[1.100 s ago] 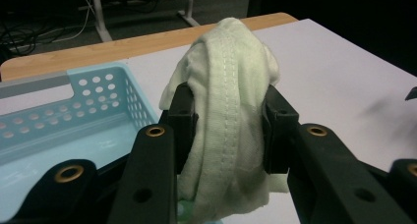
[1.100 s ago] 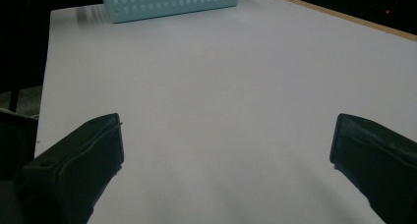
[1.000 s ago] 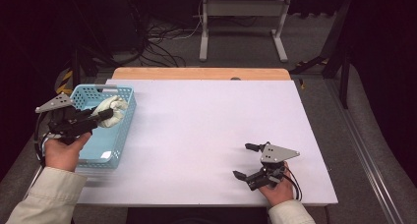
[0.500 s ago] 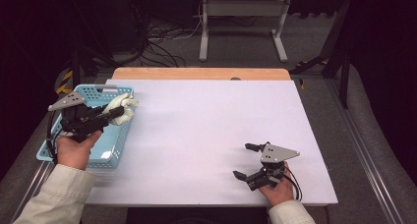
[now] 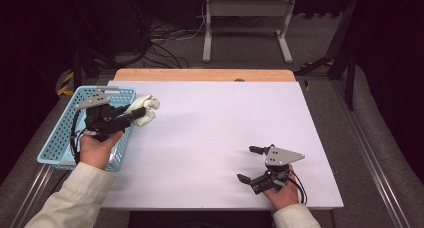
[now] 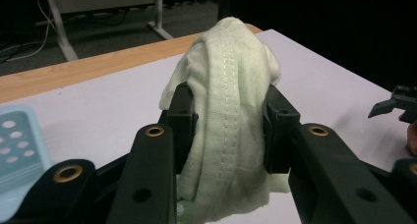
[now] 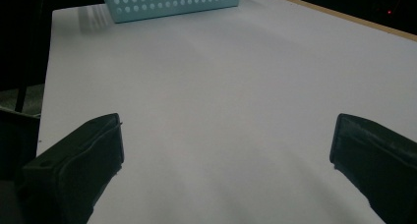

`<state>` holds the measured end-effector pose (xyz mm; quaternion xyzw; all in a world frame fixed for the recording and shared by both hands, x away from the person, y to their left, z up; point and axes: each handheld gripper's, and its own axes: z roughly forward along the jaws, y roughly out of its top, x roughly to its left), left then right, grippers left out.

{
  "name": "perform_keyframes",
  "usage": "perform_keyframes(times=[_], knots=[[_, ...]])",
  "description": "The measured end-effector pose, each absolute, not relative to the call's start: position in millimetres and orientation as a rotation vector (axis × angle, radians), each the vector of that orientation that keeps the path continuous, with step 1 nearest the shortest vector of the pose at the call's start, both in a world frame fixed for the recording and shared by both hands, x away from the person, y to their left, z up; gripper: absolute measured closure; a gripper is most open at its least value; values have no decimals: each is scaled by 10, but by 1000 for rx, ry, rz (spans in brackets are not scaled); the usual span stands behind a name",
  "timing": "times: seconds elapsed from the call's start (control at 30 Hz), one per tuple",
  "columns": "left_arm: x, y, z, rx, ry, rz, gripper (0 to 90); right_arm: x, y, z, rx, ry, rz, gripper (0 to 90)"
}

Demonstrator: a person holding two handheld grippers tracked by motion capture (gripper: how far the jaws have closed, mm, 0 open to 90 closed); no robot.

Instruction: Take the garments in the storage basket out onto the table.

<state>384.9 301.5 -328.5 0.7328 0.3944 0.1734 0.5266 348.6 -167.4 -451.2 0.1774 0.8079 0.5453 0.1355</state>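
A: Cloth (image 6: 228,121), one piece only, pale green-white with a stitched seam running down it. It sits right between the two black jaws of the left claw (image 6: 228,130), which are pinching it from both sides.

B: And from above?

A: In the high view the cloth (image 5: 143,109) hangs off the tip of the left claw (image 5: 134,114), at the right rim of the basket (image 5: 60,138) and over the left part of the table (image 5: 215,133). Whether it touches the tabletop I cannot tell.

B: How many baskets?

A: One, light blue with punched holes, at the far left edge of the table. The same basket (image 7: 169,0) shows at the far end of the right gripper view.

B: And claws?

A: Two, one in each hand. The right claw (image 5: 248,164) rests at the near right of the table, well apart from the cloth, its jaws spread wide with nothing but bare white tabletop between them.

B: Anything in the way?

A: The white surface between the cloth and the right claw is bare. A strip of wood (image 5: 205,75) runs along the far edge of the table. Beyond it, on the floor, there is one metal stand (image 5: 247,25) and a tangle of cables (image 5: 150,43).
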Motion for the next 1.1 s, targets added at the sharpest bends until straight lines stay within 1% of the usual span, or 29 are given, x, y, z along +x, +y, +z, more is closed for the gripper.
perform_keyframes(times=[0.37, 0.67, 1.1], knots=[[3968, 2709, -3370, 1758, 907, 387, 651, 3486, -1674, -4512, 511, 2341, 1581, 3], [4114, 2421, -3550, 1772, 884, 338, 647, 3487, -1675, -4512, 511, 2342, 1582, 3], [4249, 2084, -3768, 1806, 858, 301, 641, 3487, -1675, -4512, 508, 2344, 1584, 3]])
